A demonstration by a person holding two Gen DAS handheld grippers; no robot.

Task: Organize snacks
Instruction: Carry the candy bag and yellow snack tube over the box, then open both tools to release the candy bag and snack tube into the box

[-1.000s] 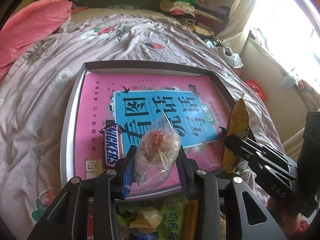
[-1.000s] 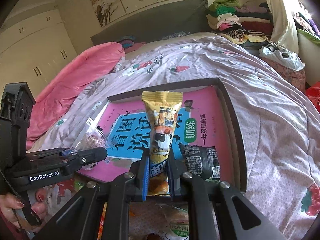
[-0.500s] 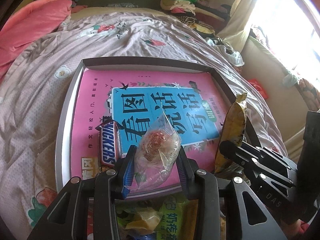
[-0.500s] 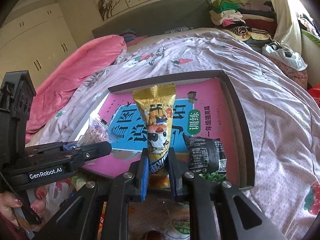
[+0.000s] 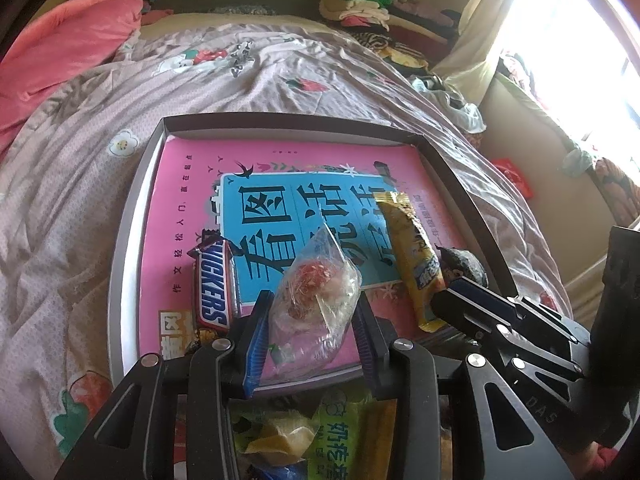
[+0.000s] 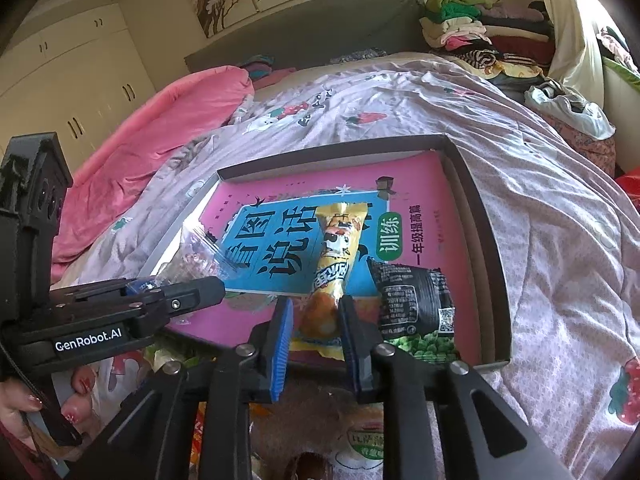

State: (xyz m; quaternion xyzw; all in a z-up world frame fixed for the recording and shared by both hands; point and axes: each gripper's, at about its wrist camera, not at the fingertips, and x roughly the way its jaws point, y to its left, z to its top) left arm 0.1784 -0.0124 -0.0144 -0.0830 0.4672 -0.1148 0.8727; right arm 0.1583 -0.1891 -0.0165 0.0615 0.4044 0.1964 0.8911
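A grey tray (image 5: 280, 122) lies on the bed with a pink book (image 5: 184, 200) inside it. On the book rest a Snickers bar (image 5: 212, 280), a black-and-green pea packet (image 6: 416, 304) and a long yellow snack packet (image 6: 336, 248). My right gripper (image 6: 316, 304) is at the tray's near edge. Its jaws are opening, and the yellow packet's lower end lies loose between them with a gap beside it. My left gripper (image 5: 314, 304) is shut on a clear bag (image 5: 316, 292) holding a reddish snack, just above the book's near edge.
Several loose snack packets (image 5: 332, 436) lie on the bed below both grippers. A pink duvet (image 5: 60, 48) is heaped at the far left and folded clothes (image 5: 360, 4) at the far right. A person's hand (image 6: 80, 392) holds the left gripper.
The yellow packet stood upright in my right gripper; it has tipped forward and now lies flat on the book, and the right jaws have widened. The left gripper and its bag have not moved.
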